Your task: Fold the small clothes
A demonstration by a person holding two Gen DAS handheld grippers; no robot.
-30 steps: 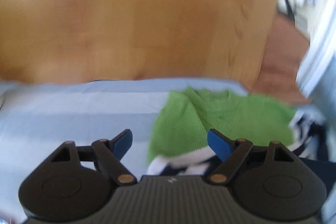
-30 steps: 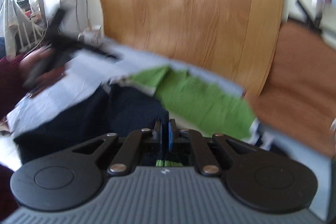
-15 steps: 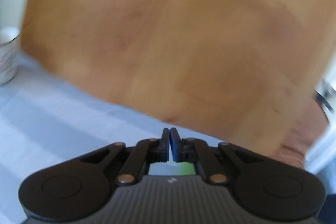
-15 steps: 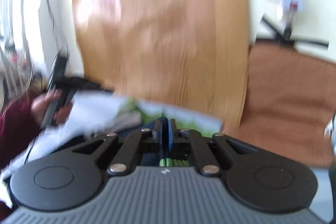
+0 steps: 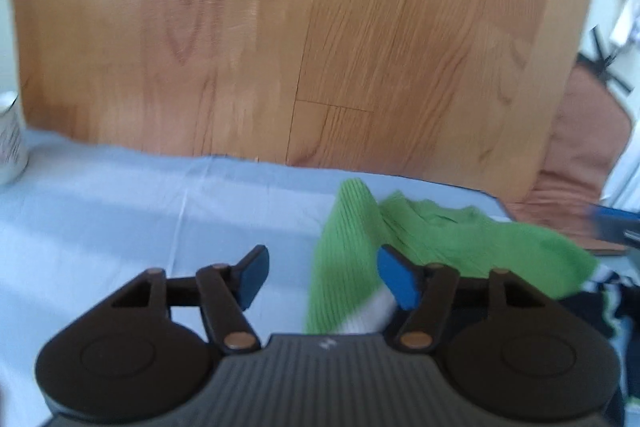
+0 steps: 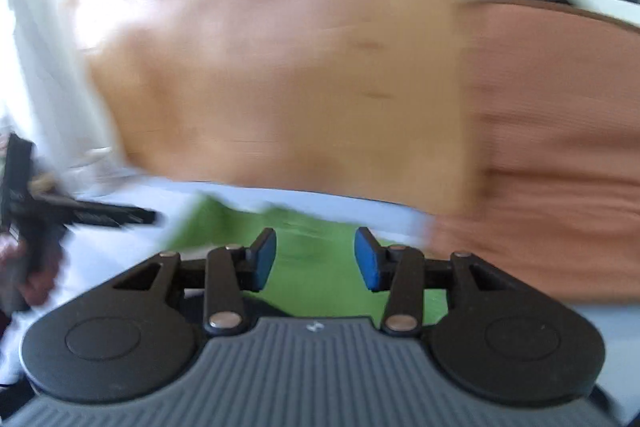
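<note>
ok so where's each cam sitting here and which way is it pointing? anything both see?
Left wrist: on the left gripper, looking forward along its open fingers over the pale blue sheet to the wooden panel; own fingers show, and the tip of the right gripper at the right edge.
Right wrist: on the right gripper, facing the same panel, blurred; own open fingers show, plus the left gripper and the hand holding it at left.
Shared: the green garment, sheet, panel and brown cushion.
</note>
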